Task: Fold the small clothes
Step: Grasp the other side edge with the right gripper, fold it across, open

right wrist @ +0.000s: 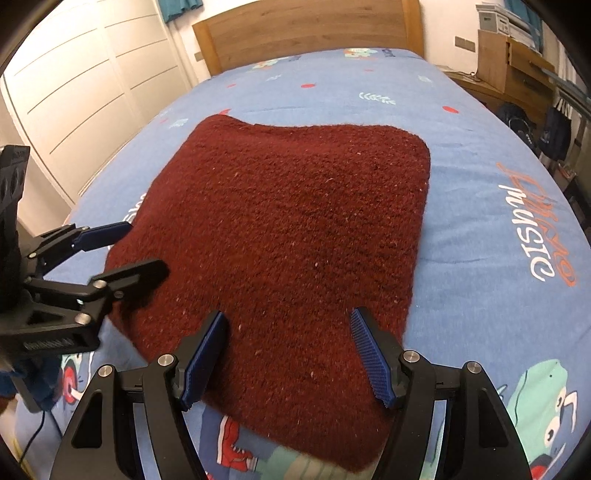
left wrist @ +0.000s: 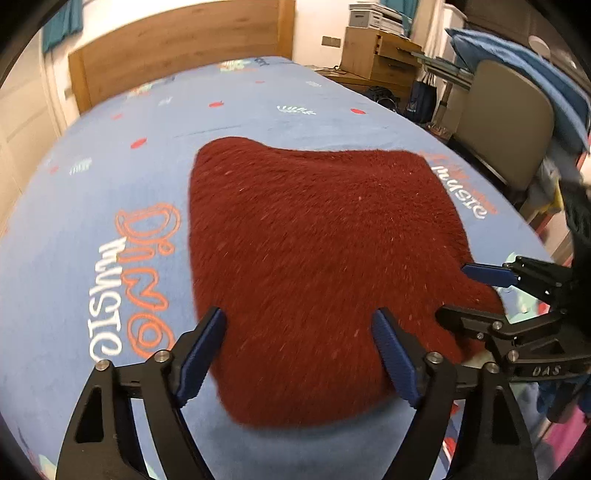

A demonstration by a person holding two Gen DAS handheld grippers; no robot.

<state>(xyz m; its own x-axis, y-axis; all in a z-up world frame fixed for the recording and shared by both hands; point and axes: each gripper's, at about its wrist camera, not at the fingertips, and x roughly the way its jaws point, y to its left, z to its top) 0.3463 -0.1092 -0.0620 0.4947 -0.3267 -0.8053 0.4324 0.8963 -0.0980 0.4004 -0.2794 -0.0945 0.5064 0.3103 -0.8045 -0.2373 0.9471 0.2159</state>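
Observation:
A dark red fuzzy knit garment (left wrist: 317,266) lies flat on the blue printed bed sheet (left wrist: 122,177); it also shows in the right wrist view (right wrist: 288,229). My left gripper (left wrist: 301,343) is open, its jaws spread over the garment's near edge, empty. My right gripper (right wrist: 288,343) is open over the near edge too, empty. The right gripper shows in the left wrist view (left wrist: 458,291) at the garment's right corner, open. The left gripper shows in the right wrist view (right wrist: 144,247) at the garment's left corner, open.
A wooden headboard (right wrist: 306,29) stands at the far end of the bed. White wardrobe doors (right wrist: 85,88) are on the left. A chair (left wrist: 506,122) draped with blue cloth and a wooden desk (left wrist: 384,55) stand to the right of the bed.

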